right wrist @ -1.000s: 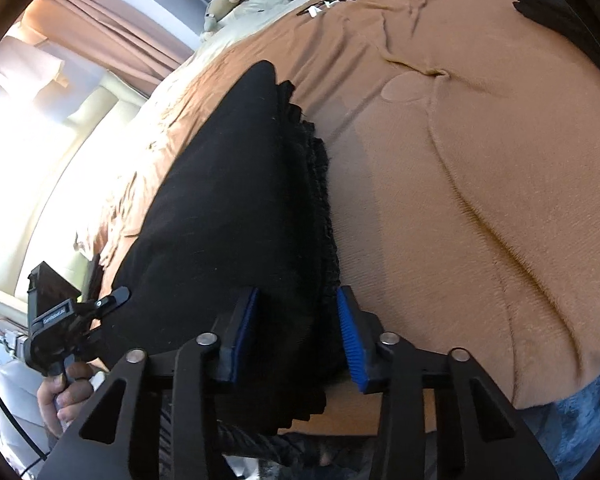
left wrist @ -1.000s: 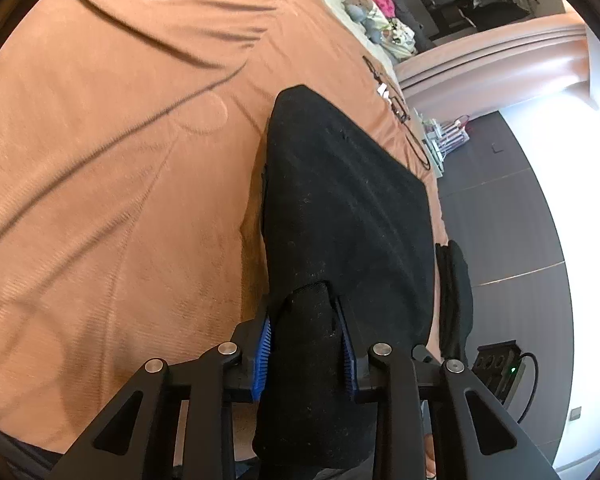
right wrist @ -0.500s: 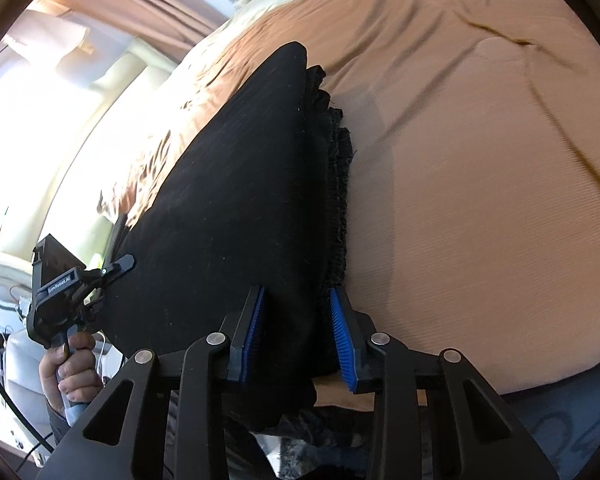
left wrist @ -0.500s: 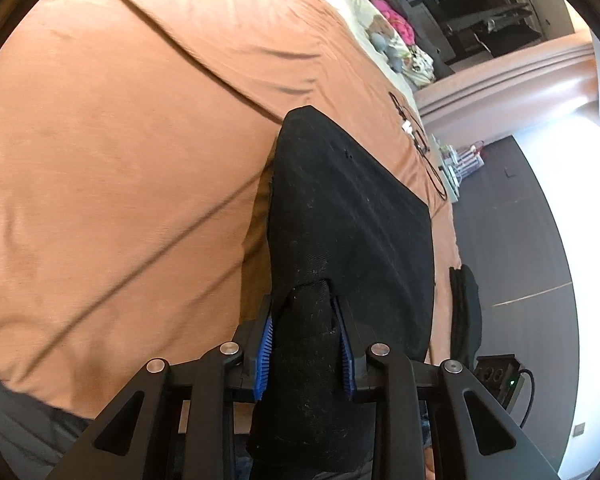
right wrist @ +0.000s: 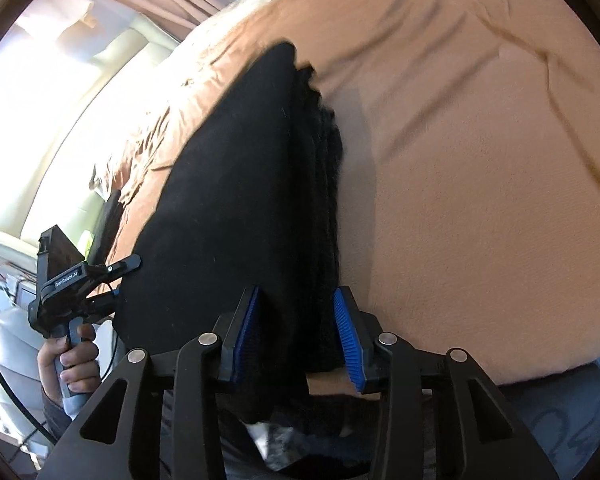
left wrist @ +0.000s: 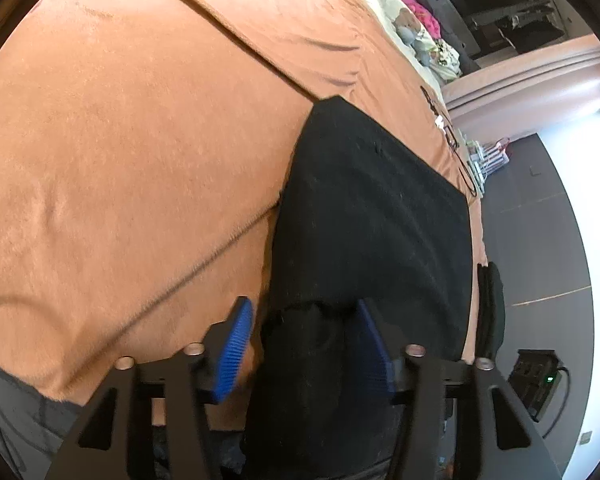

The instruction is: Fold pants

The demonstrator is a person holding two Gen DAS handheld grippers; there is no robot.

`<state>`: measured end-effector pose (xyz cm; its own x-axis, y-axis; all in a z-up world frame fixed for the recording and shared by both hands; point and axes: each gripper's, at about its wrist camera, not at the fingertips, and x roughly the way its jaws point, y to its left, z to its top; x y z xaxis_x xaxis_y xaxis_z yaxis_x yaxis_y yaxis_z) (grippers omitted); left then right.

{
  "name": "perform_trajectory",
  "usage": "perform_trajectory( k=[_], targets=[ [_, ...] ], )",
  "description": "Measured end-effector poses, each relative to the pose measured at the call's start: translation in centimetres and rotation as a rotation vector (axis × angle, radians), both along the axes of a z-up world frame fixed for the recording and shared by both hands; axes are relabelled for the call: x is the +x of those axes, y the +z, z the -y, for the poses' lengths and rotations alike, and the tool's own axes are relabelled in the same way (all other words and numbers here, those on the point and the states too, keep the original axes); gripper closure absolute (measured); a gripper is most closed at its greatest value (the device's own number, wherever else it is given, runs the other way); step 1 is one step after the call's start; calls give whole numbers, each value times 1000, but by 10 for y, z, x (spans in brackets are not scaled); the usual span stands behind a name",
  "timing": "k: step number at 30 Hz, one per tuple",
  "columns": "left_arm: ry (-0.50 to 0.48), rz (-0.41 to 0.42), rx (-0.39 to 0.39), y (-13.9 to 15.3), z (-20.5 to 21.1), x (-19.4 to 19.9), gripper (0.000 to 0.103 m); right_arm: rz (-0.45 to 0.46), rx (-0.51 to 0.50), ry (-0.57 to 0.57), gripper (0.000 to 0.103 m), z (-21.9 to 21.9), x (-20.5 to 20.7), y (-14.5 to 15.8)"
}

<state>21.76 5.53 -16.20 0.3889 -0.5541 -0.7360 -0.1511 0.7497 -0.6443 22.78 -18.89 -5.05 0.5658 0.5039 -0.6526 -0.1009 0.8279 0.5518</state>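
Black folded pants (left wrist: 372, 220) lie on a brown bed cover (left wrist: 140, 140), their near end hanging off the bed's front edge. My left gripper (left wrist: 304, 344) straddles that near end. Its jaws are opening: the left pad stands clear of the cloth and the right pad still rests against it. From the right wrist view the pants (right wrist: 240, 200) show stacked fold edges on their right side. My right gripper (right wrist: 296, 332) holds that near corner with the cloth filling the gap, and its jaws are easing open. A hand (right wrist: 72, 364) carries the left gripper (right wrist: 126, 278) at the pants' left corner.
The bed cover (right wrist: 480, 200) spreads wide on both sides of the pants. Plush toys (left wrist: 412, 28) and a thin black cord (left wrist: 444, 120) lie at the far end. Another dark garment (left wrist: 492, 308) hangs at the bed's side, above a power strip (left wrist: 536, 380) on the grey floor.
My left gripper's jaws have spread apart and let go of the pants' end. Both grippers slid along the bed with the pants. The right jaws widened slightly.
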Motion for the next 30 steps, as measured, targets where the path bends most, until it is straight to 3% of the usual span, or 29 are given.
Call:
perform_trajectory(
  k=[6, 21, 30],
  targets=[
    [-6, 12, -19, -2, -5, 17, 44, 32, -24, 16, 66, -4, 25, 12],
    [-35, -26, -25, -15, -1, 61, 44, 38, -37, -11, 66, -24, 78, 10],
    [-53, -32, -12, -16, 5, 88, 46, 54, -31, -29, 77, -23, 99, 5]
  ],
)
